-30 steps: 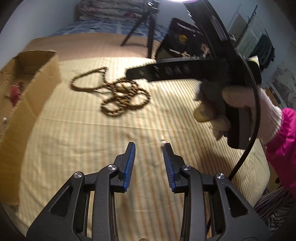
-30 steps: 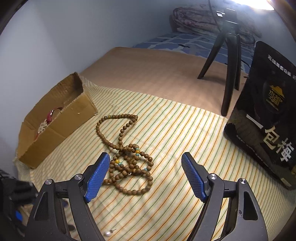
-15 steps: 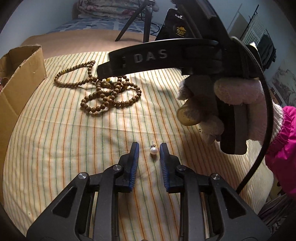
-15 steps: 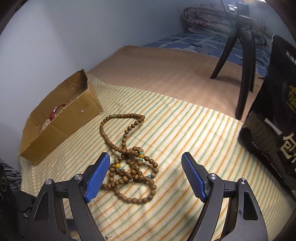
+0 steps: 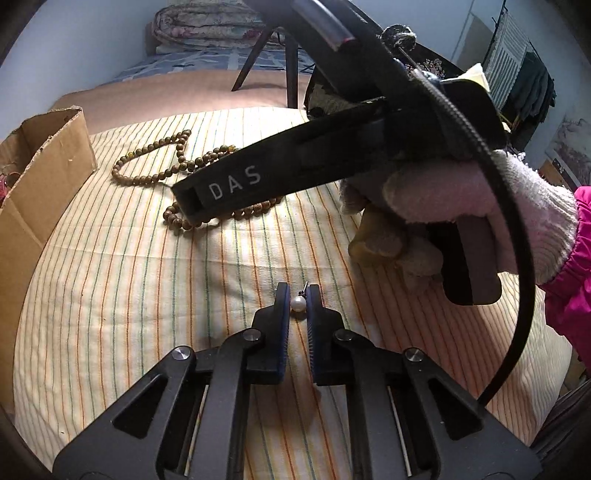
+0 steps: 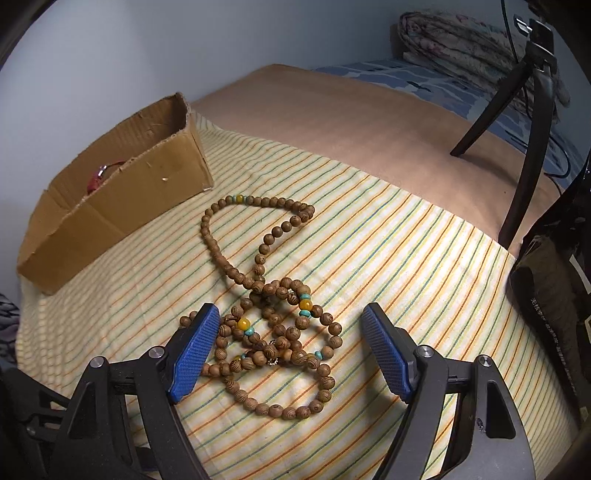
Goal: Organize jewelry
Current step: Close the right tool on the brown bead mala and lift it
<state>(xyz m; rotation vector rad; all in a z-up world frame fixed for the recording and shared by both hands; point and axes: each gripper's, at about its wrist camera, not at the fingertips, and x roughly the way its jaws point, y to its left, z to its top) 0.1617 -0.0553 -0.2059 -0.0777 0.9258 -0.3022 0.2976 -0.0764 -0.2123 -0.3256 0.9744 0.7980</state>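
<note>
A small pearl earring (image 5: 298, 304) lies on the striped cloth (image 5: 129, 295), its post pointing away from me. My left gripper (image 5: 297, 297) is closing tight on it, and both blue pads touch the pearl's sides. A long brown wooden bead necklace (image 6: 258, 273) with yellow and turquoise beads lies coiled on the cloth. My right gripper (image 6: 290, 314) hangs open just above that coil, the pads wide on either side without touching it. In the left wrist view a gloved hand (image 5: 461, 195) holds the right gripper over the necklace (image 5: 147, 177).
An open cardboard box (image 6: 122, 206) with a red item (image 6: 98, 179) inside stands at the cloth's left edge. A black tripod (image 6: 532, 110) and a black bag (image 6: 554, 295) stand at the back right. A folded quilt (image 5: 210, 22) lies on the bed beyond.
My left gripper's jaws drew in from half open until they pinch the pearl earring. My right gripper sank closer over the bead necklace and stayed wide.
</note>
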